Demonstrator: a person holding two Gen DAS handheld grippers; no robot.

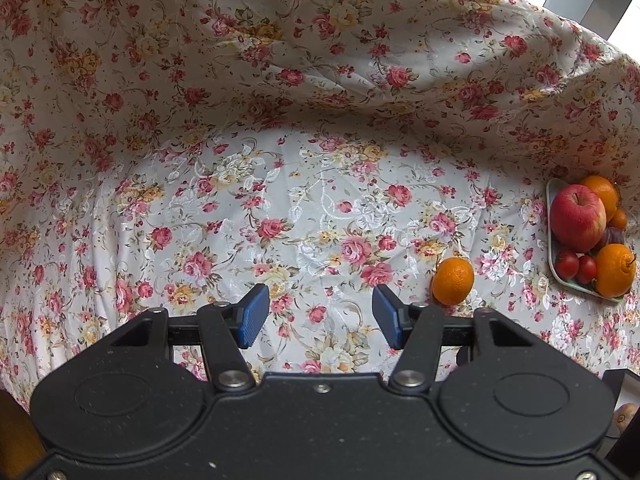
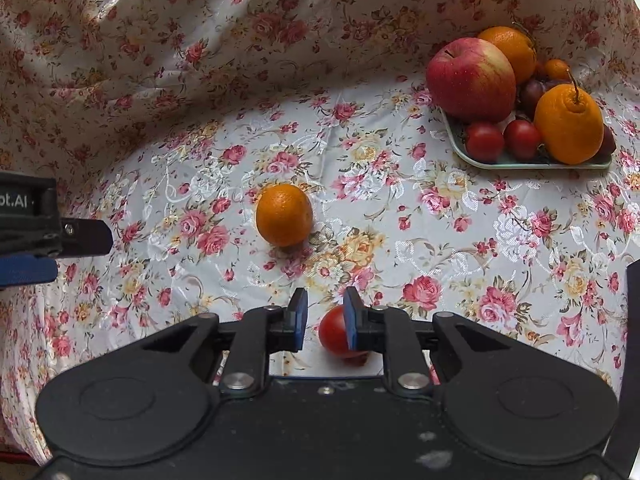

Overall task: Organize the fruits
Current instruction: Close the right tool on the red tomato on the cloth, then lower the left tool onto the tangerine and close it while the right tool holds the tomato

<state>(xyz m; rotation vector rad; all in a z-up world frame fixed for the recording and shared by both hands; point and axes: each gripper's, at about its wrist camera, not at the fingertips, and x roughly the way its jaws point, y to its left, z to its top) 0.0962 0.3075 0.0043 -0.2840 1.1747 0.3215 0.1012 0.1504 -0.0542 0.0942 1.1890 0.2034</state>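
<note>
A loose orange [image 1: 453, 281] lies on the floral cloth; in the right wrist view it [image 2: 284, 215] sits mid-table. A pale green tray [image 2: 520, 164] at the far right holds a red apple [image 2: 471, 80], oranges, small tomatoes and a plum; it also shows in the left wrist view [image 1: 554, 256]. My left gripper [image 1: 320, 312] is open and empty, left of the orange. My right gripper [image 2: 325, 318] is narrowly open above a red tomato [image 2: 334, 332] that lies partly behind the right pad; the jaws do not clasp it.
The floral cloth [image 1: 280, 80] rises as a draped backdrop behind the table. The left gripper's side [image 2: 48, 216] shows at the left edge of the right wrist view. A brown fruit [image 1: 626, 416] peeks at the lower right of the left wrist view.
</note>
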